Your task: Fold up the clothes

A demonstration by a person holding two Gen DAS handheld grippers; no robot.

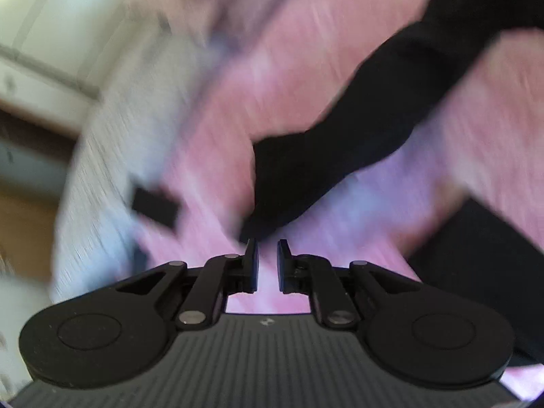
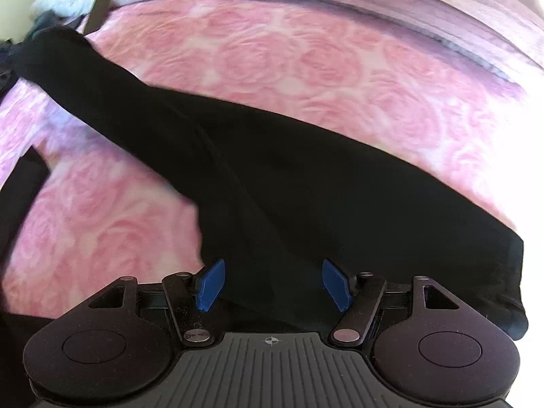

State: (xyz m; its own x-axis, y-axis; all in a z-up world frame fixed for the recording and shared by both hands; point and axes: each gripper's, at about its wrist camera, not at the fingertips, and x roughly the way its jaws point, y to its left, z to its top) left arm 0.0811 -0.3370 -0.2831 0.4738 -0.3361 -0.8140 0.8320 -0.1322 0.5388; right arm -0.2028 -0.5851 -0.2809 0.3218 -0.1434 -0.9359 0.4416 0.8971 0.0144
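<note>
black garment [image 2: 306,176] lies stretched across the pink rose bedspread [image 2: 272,57]. right tool [image 2: 273,284] hovers over it w/ jaws apart, nothing gripped. left tool [image 1: 267,265] nearly together, empty – cloth end just beyond. best bet: pinch edges cleanly, lift evenly – avoid bunching.

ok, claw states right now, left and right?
Left claw: nearly closed, a narrow gap, nothing held; black garment lies just beyond its tips.
Right claw: open above the black garment, not gripping.
</note>
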